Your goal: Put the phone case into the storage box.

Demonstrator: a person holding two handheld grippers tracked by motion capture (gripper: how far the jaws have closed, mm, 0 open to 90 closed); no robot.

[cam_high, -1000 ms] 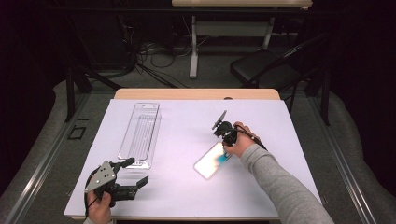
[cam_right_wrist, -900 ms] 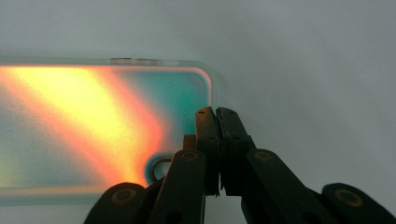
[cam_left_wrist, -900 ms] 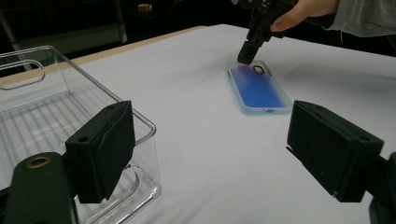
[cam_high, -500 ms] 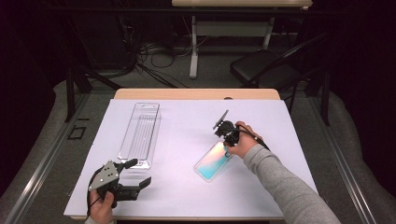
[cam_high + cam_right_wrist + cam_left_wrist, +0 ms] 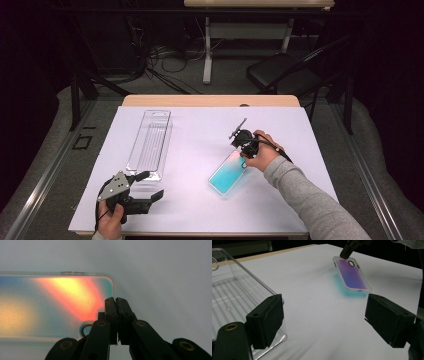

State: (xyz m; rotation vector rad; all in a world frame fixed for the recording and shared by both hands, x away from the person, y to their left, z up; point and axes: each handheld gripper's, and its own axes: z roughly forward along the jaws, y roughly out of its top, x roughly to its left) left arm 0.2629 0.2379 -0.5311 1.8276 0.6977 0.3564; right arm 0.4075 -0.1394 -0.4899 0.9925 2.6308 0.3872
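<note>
An iridescent phone case (image 5: pixel 227 172) lies slantwise on the white table sheet (image 5: pixel 200 130), right of centre. Its far end, with the camera hole, is tilted up off the sheet. My right gripper (image 5: pixel 242 155) is shut on that raised edge beside the hole; in the right gripper view the jaws (image 5: pixel 116 300) meet on the case (image 5: pixel 50 305). From the left gripper view the case (image 5: pixel 353 277) hangs from the right gripper (image 5: pixel 347 251), casting a teal glow. My left gripper (image 5: pixel 152 186) stands open and empty near the front left, beside a clear plastic tray (image 5: pixel 150 142).
The clear tray (image 5: pixel 232 297) lies lengthwise on the left half of the sheet, its near corner close to my left jaw. A wooden table edge (image 5: pixel 210 100) runs behind the sheet. Beyond stand a black chair (image 5: pixel 280 75) and cables on the floor.
My right hand has risen a little, tipping the case's far end higher; the case now shows teal instead of pale. The left gripper has stayed where it was.
</note>
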